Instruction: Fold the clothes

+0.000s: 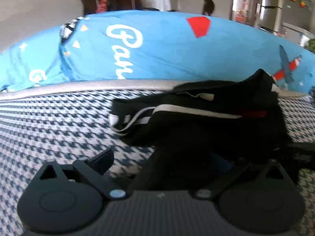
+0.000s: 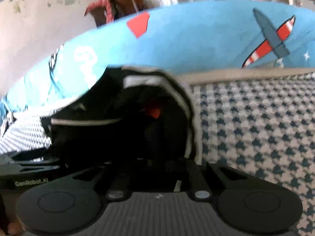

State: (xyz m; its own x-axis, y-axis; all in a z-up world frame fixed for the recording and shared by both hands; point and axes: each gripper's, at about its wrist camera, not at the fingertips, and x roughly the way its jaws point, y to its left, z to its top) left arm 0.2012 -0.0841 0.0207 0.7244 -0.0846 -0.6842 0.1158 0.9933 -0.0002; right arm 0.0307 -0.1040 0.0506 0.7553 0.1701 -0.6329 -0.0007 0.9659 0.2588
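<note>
1. Near the far edge of the houndstooth surface (image 1: 49, 122), beside a blue printed quilt (image 1: 167, 49), lies a bunched black garment (image 1: 206, 122).
2. The left gripper (image 1: 171, 161) is spread wide, fabric between its fingers.
3. The right gripper (image 2: 157, 157) is buried in cloth; its grip cannot be told.

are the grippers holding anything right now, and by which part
Both meet the black garment, bunched on the houndstooth cover. The right gripper seems closed on its near edge. The left gripper has cloth between its fingers, but a hold cannot be told.

black garment (image 1: 206, 122) ahead, blue pillow (image 1: 167, 49) behind
</note>
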